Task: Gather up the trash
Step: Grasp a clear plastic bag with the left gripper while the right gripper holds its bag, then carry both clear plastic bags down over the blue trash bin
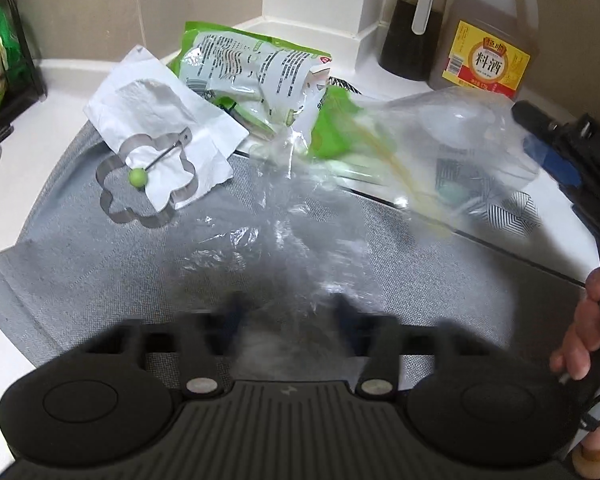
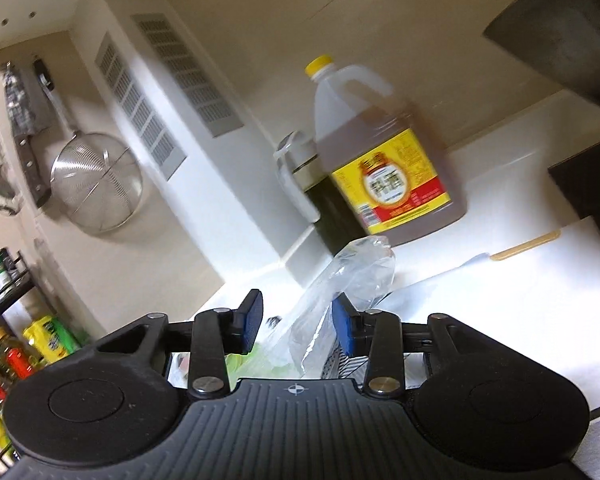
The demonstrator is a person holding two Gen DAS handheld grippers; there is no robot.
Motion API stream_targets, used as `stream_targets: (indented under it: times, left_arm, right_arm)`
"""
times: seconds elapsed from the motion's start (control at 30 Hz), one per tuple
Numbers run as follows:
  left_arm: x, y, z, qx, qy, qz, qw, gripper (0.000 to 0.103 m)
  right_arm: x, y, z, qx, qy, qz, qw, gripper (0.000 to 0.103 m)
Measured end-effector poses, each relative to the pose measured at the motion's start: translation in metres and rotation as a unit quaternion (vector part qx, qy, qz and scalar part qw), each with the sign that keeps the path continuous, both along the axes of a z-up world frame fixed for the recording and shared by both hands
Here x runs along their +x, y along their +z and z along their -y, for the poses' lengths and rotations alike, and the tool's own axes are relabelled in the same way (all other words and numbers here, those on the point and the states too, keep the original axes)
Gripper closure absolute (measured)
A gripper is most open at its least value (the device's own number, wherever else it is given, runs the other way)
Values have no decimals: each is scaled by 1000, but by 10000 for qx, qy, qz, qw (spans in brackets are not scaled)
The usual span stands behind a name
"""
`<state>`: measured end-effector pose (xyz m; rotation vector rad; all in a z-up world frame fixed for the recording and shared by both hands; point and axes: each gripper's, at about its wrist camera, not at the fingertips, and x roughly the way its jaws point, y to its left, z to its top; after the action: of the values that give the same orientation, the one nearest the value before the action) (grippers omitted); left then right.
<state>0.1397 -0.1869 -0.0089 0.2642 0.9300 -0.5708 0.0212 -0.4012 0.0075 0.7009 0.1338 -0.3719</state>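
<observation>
Left view: the clear bag (image 1: 380,152) is hanging over the counter (image 1: 4,200), nothing in it that I can make out – wrapper (image 1: 256,76) and tissue (image 1: 160,120) are lying uncollected on the mat (image 1: 80,248). Left tongs (image 1: 288,312) are blurring; I cannot tell their spread.

Right view: right tongs (image 2: 296,326) are standing spread, the bag's thin, crinkly film (image 2: 352,276) lying loose between them – collecting is barely starting

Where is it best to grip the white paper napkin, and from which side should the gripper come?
Grip the napkin at its raised far-left corner, coming from the left. That corner lifts off the gray mat, so a finger can probably slide under. Its near end is threaded through the metal flower-shaped ring, and the green snack bag crowds its right.
</observation>
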Motion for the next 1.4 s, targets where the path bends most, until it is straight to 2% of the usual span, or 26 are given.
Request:
stream_targets:
  times: [0.03,0.07,0.3,0.5,0.6,0.73,0.83,0.93,1.03,1.13,1.3,1.4]
  left_arm:
    - [2,2,-1,-51,-14,-68,10000,100]
    - [3,6,-5,-169,22,-134,9998,100]
    - [-16,64,-35,-910,19,493,9946,101]
    - [-40,109,-70,-1355,-2,992,9858,101]
    - [-51,120,-92,-1343,115,1163,9840,101]
    - [-68,120,-128,-1204,357,1245,9842,101]
    - [-86,114,-158,-994,474,1297,9854,101]
    - [-103,102,-184,-785,547,1134,9889,101]
    - [-120,88,-203,-662,584,1069,9903,101]
    - [-132,77,-218,-751,638,909,9910,101]
    - [-153,67,-238,-920,682,867,9896,101]
    - [-168,62,-252,-982,710,881,9887,101]
  right_arm:
    - [1,0,-2,-72,85,-17,9999,94]
    - [2,1,-5,-196,129,-29,9997,97]
    - [-10,15,-25,-1030,-96,471,9935,99]
    - [-22,22,-21,-1074,-492,743,9902,99]
    - [-27,26,-22,-1132,-625,868,9878,99]
    - [-34,32,-27,-1329,-672,1057,9832,99]
    - [-41,35,-31,-1280,-577,1140,9835,99]
    - [-53,41,-41,-1128,-420,1016,9875,99]
    - [-68,54,-58,-1347,-185,922,9864,100]
    - [-83,69,-72,-1603,0,856,9833,100]
    - [-97,90,-98,-2105,160,652,9753,100]
    - [-102,94,-108,-2115,213,449,9761,100]
